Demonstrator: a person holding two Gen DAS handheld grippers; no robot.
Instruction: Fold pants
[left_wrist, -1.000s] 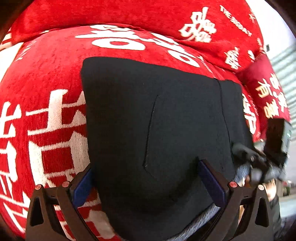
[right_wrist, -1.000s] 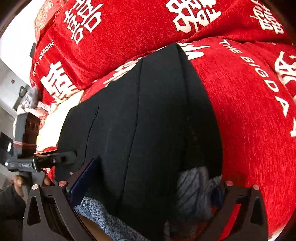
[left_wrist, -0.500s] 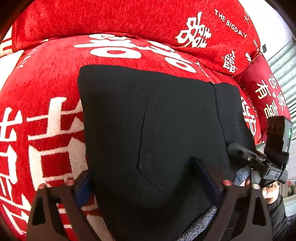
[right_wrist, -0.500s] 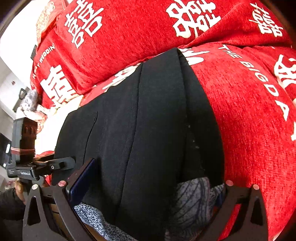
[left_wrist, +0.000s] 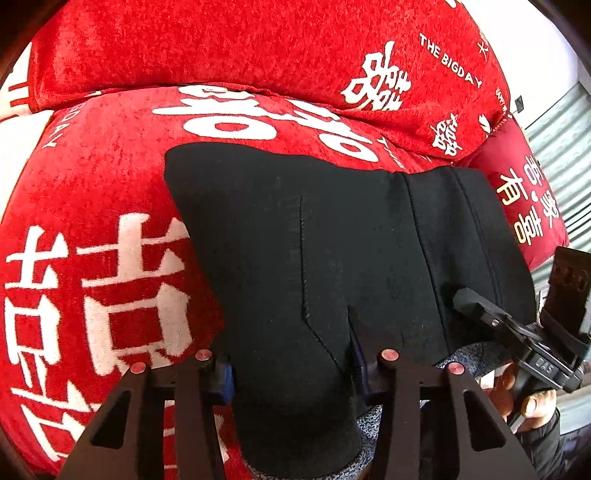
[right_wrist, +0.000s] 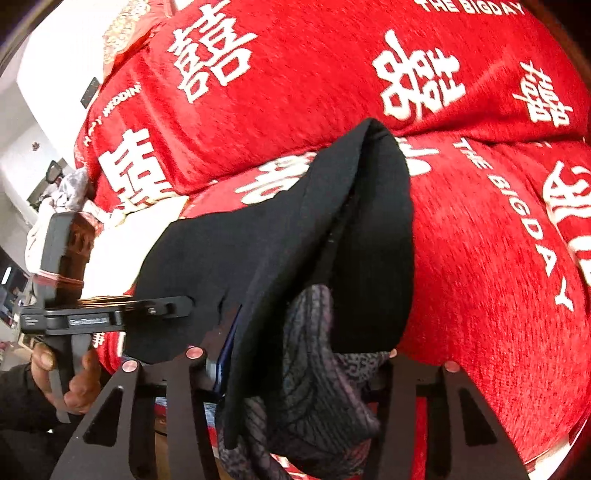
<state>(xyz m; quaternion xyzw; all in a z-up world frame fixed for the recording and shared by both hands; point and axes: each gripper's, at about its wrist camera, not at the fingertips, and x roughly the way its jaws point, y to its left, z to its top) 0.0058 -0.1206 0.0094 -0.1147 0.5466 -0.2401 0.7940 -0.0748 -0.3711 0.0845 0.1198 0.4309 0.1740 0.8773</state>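
The black pants (left_wrist: 332, 251) lie on a red sofa seat, with a grey patterned lining showing at the near edge. My left gripper (left_wrist: 291, 365) is closed on the near edge of the pants. In the right wrist view the pants (right_wrist: 332, 240) are lifted into a raised fold, and my right gripper (right_wrist: 295, 354) is closed on their near edge with the grey lining (right_wrist: 314, 350) between the fingers. The right gripper also shows in the left wrist view (left_wrist: 480, 310), touching the pants' right side.
The red sofa cover (left_wrist: 110, 221) with white characters spreads around the pants. A red back cushion (left_wrist: 258, 48) stands behind. A small red pillow (left_wrist: 524, 206) lies at the right. A hand (right_wrist: 77, 384) holds the left gripper's handle in the right wrist view.
Both grippers have narrowed from wide open onto the pants' near edge. The right one has lifted its side of the pants into a raised fold.
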